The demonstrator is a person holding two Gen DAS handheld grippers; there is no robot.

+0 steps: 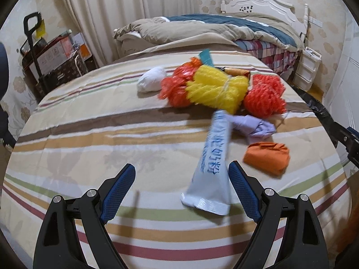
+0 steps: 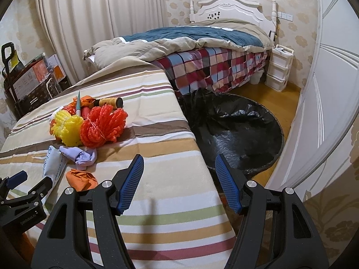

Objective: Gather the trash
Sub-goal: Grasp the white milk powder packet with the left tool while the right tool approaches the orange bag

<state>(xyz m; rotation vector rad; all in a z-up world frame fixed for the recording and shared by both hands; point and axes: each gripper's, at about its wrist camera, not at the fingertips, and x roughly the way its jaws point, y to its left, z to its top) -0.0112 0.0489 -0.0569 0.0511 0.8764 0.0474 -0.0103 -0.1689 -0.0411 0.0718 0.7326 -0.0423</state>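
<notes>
1. Our left gripper (image 1: 181, 188) is spread wide and grips nothing; a white sachet with blue print (image 1: 212, 163) lies lengthwise between its blue pads (image 1: 117, 192), nearer the right one, though we cannot tell if it touches.
2. Our right gripper (image 2: 179, 182) is likewise spread wide and empty, poised over the edge of the striped sheet (image 2: 157, 134).
3. On the left wrist view, the trash heap sits at twelve to one o'clock from the left gripper: yellow foam netting (image 1: 216, 87) flanked by orange-red netting (image 1: 264, 96), with a white wad (image 1: 151, 79) at the heap's nine o'clock.
4. A crumpled lilac glove (image 1: 253, 126) lies just beside the sachet's far end, and an orange wad (image 1: 267, 157) sits at its five o'clock.
5. The black bag-lined bin (image 2: 235, 134) stands open on the floor just beside the sheet's edge, at one o'clock from the right gripper.
</notes>
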